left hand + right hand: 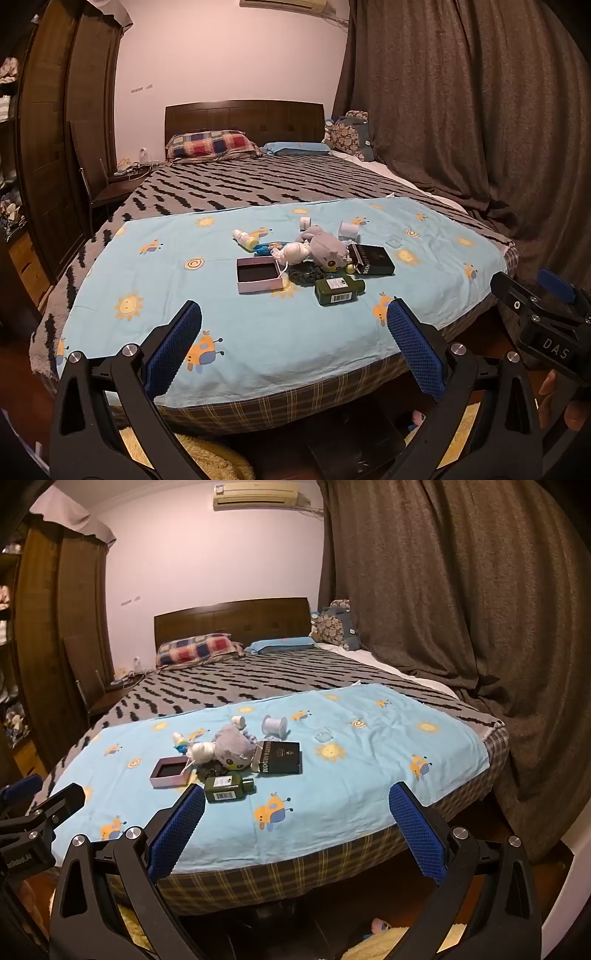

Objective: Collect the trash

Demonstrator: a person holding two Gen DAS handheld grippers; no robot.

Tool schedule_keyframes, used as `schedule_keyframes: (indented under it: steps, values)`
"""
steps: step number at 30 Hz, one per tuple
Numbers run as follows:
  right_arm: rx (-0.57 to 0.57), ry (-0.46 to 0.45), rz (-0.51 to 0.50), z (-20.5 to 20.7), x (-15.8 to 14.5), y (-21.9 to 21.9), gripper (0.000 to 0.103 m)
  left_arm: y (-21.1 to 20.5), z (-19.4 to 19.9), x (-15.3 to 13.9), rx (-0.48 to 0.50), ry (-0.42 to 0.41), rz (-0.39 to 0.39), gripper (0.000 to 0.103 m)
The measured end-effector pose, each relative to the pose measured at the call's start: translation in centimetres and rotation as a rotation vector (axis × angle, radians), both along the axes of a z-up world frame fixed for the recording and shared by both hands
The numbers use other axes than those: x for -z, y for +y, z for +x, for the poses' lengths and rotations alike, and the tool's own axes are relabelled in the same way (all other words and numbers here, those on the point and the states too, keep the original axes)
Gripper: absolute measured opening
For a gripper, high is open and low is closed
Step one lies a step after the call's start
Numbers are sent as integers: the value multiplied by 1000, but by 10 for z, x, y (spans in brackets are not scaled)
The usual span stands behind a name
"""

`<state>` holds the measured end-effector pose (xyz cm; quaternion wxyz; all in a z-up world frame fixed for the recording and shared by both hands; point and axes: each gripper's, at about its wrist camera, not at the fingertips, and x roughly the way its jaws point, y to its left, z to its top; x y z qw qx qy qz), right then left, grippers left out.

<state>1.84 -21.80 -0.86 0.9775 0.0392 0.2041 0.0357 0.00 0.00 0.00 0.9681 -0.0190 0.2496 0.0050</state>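
A pile of small items lies on the light blue sheet (221, 332) at the foot of the bed. It holds an open pink box (258, 275), a green bottle (338, 291), a black box (373, 260), a grey plush toy (323, 245), a white wad (293, 253) and a white roll (349, 229). The right wrist view shows the same green bottle (227, 788), pink box (170, 771) and black box (280, 762). My left gripper (294, 305) is open in front of the pile, touching nothing. My right gripper (297, 789) is open too, just right of the bottle.
Grey curtains (480, 129) hang along the bed's right side, and a wooden wardrobe (55, 147) stands left. A striped blanket (258, 184) and pillows (210, 146) fill the far half. A yellow rug (207, 458) lies on the floor below. A small tube (243, 238) and a clear lid (392, 242) lie nearby.
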Motion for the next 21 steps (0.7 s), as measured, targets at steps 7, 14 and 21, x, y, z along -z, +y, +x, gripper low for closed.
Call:
schedule_keyframes:
  steps: [7, 14, 21]
  values:
    - [1, 0, 0, 0, 1, 1, 100, 0, 0, 0, 0, -1, 0, 95]
    - [-1, 1, -1, -1, 2, 2, 100, -1, 0, -1, 0, 1, 2, 95]
    - [1, 2, 1, -1, 2, 2, 100, 0, 0, -1, -1, 1, 0, 95]
